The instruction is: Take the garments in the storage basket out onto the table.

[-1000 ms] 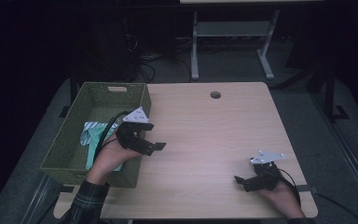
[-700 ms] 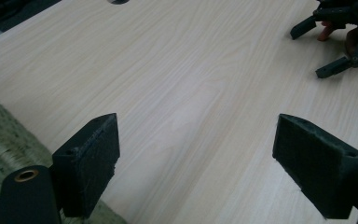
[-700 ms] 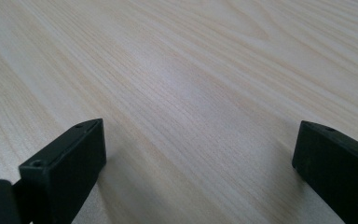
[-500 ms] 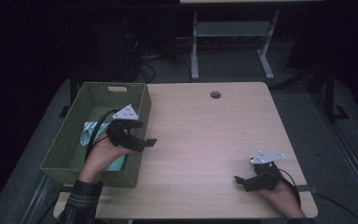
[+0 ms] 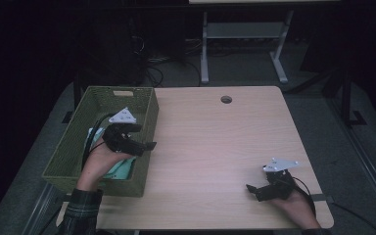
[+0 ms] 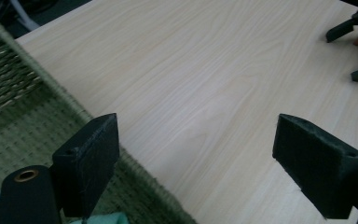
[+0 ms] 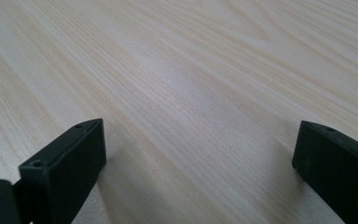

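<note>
Dark room all around, with just a pale wood bench point(image 5: 215, 147) lit up and a green woven basket point(image 5: 147, 105) parked on the person's left edge of it. What changed over the last second: the left gripper point(image 5: 144, 145) was hanging out past the basket's rim over the bare wood, and it's been pulled back and lower, so now the hand sits over the basket and the jaw tips just poke across the rim. Its jaws are spread wide with nothing between them; in the left gripper view the basket wall point(image 6: 23, 84) sits to one side of the gripper and open bench to the other. Right under and behind that gripper there's a light teal-and-white packet thing point(image 5: 122, 169) lying in the basket bottom, hard to tell exactly what it is. Looks like the person's lining up to dip in and grab it, so the pick hasn't really started yet. The right gripper point(image 5: 254, 191) hasn't budged, resting low on the bench well away from the basket, jaws apart and empty, only wood grain ahead of it.
</note>
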`<action>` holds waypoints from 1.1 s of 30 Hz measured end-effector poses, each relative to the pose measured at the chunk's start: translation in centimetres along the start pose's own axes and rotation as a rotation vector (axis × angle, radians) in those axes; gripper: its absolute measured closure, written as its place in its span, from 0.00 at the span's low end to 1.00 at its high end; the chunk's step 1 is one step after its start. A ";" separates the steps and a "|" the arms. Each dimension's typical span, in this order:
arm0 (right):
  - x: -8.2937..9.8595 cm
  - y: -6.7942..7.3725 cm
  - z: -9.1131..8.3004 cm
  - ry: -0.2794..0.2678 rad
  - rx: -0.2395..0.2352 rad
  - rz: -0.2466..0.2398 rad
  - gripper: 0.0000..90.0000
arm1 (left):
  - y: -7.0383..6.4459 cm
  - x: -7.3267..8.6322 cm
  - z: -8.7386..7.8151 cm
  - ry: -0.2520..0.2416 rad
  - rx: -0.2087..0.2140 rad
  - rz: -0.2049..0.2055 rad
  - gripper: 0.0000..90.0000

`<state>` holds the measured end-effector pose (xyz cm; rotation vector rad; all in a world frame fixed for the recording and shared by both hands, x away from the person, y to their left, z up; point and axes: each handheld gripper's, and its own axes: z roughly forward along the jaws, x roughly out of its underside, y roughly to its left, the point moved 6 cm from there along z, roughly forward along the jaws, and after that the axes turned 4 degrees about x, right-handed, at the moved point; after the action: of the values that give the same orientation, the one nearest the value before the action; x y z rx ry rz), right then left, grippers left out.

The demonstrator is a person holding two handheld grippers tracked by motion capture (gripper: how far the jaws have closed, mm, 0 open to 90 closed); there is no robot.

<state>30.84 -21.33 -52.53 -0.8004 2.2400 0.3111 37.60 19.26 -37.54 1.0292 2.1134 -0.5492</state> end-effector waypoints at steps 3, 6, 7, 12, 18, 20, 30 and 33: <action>0.0 0.0 0.0 -0.002 0.002 -0.004 0.03 | 0.7 0.3 -0.4 -0.002 -0.019 -0.015 0.16; 0.0 -0.1 0.0 -0.004 0.001 -0.006 0.03 | 1.2 0.5 -0.8 -0.007 -0.032 -0.023 0.16; 0.0 0.0 0.0 -0.003 0.001 -0.005 0.03 | 1.3 0.6 -0.9 -0.010 -0.037 -0.028 0.16; 0.0 -0.1 0.0 -0.004 0.001 -0.007 0.03 | 2.0 0.9 -1.4 -0.011 -0.059 -0.042 0.16; 0.0 0.0 0.0 -0.003 0.001 -0.006 0.03 | 3.4 1.7 -2.2 -0.014 -0.097 -0.071 0.16; 0.0 -0.1 0.0 -0.004 0.001 -0.006 0.03 | 3.6 1.8 -2.4 -0.011 -0.102 -0.070 0.16; 0.0 0.0 0.0 -0.003 0.001 -0.006 0.03 | 5.5 3.2 -3.0 -0.007 -0.153 -0.115 0.16; 0.0 0.0 0.0 -0.004 0.001 -0.006 0.03 | 6.0 3.6 -2.9 -0.004 -0.164 -0.126 0.16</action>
<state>30.89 -21.35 -52.53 -0.8050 2.2340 0.3083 39.68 26.47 -38.77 0.8074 2.1895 -0.4299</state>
